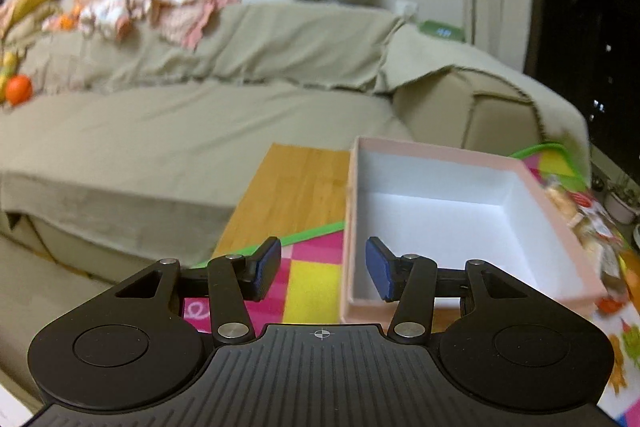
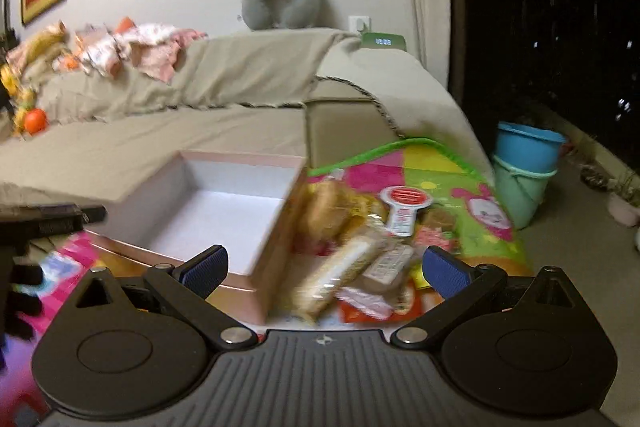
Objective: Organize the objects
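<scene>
Your right gripper [image 2: 324,269] is the one placed for the coming pick: its blue pads are spread wide with nothing between them, and the heap of wrapped snacks [image 2: 360,251] lies straight ahead of it on the colourful play mat [image 2: 472,187], just right of the pink box [image 2: 244,183]. The nearest piece, a pale packaged biscuit bar [image 2: 340,271], sits almost on your centre line, with its long axis slanting from near-left to far-right, so you would likely need to twist the wrist a little to close across its narrow side rather than along it. The frame is smeared, so you cannot tell how many packets are stacked there or which lies on top. The box stands open and empty, white inside, its near right corner just left of the bar; the carry, as it looks from here, is a short sweep leftward over that wall. Your left gripper [image 1: 323,269] also stands parted and empty, lined up with the box's left wall [image 1: 347,227], one pad over the mat and the other over the box's interior; the snacks lie beyond the box's far right side from it, so it is the poorer choice for reaching and better kept to steady the box
</scene>
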The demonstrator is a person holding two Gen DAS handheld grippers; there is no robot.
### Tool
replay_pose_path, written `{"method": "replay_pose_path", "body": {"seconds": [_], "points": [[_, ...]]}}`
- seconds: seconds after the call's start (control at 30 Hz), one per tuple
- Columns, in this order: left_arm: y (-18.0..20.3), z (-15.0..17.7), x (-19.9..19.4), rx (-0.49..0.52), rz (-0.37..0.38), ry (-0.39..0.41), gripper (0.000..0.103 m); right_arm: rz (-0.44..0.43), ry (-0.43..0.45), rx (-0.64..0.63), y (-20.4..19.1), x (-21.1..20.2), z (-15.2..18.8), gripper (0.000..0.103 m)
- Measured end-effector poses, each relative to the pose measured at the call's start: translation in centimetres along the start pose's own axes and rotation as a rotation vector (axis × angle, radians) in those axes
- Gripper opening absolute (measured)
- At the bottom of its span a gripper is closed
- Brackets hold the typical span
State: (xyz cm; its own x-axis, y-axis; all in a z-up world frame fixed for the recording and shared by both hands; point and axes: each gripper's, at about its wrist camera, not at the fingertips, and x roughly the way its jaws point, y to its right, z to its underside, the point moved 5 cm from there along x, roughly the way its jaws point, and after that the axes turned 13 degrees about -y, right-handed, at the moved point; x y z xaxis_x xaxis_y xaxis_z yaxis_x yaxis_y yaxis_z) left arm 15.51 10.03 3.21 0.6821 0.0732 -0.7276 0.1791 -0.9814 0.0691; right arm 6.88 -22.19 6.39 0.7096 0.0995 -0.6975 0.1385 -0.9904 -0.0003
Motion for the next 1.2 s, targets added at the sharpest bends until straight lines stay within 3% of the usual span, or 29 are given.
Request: {"method": "replay_pose_path", "body": {"seconds": [0.2,0.3,0.4,0.57,0.7,0.87,0.93,0.97,1.07,1.2], "points": [[-0.6,-0.4,3.6,-0.040,0.010,-0.066,0.048,0.050,-0.077,-0.006,2.1,2.2,1.6,0.103],[0.0,0.3,4.3,-0.009,0.020,-0.093,0.030,0.082,-0.094,0.008,3.5,3.2,1.9,0.103],[0.4,0.5,4.1,0.004,0.051,-0.099,0.013,0.095,-0.089,0.020,4.9,4.1,0.8,0.103],[1.2,0.7,3.2,0.034,0.042,-0.091,0.010,0.070,-0.100,0.149,8.6,7.0,-2.8,0.102],[1.0,0.8,3.2,0.018,0.052,-0.092,0.010,0.060,-0.160,0.262,11.5,11.3,-5.3,0.087],[0.9,0.8,3.1,0.013,0.067,-0.095,0.011,0.054,-0.263,0.343,12.7,16.6,-5.8,0.078],[0.8,0.8,3.1,0.013,0.074,-0.095,0.011,0.020,-0.266,0.376,13.1,17.1,-5.8,0.078],[0.8,0.8,3.1,0.013,0.076,-0.094,0.011,-0.004,-0.273,0.389,13.3,17.0,-5.7,0.071],[0.8,0.8,3.2,0.012,0.078,-0.092,0.011,-0.054,-0.309,0.390,13.4,16.3,-5.0,0.037],[0.9,0.8,3.2,0.003,0.082,-0.090,0.011,-0.022,-0.344,0.310,12.9,14.2,-2.9,0.037]]}}
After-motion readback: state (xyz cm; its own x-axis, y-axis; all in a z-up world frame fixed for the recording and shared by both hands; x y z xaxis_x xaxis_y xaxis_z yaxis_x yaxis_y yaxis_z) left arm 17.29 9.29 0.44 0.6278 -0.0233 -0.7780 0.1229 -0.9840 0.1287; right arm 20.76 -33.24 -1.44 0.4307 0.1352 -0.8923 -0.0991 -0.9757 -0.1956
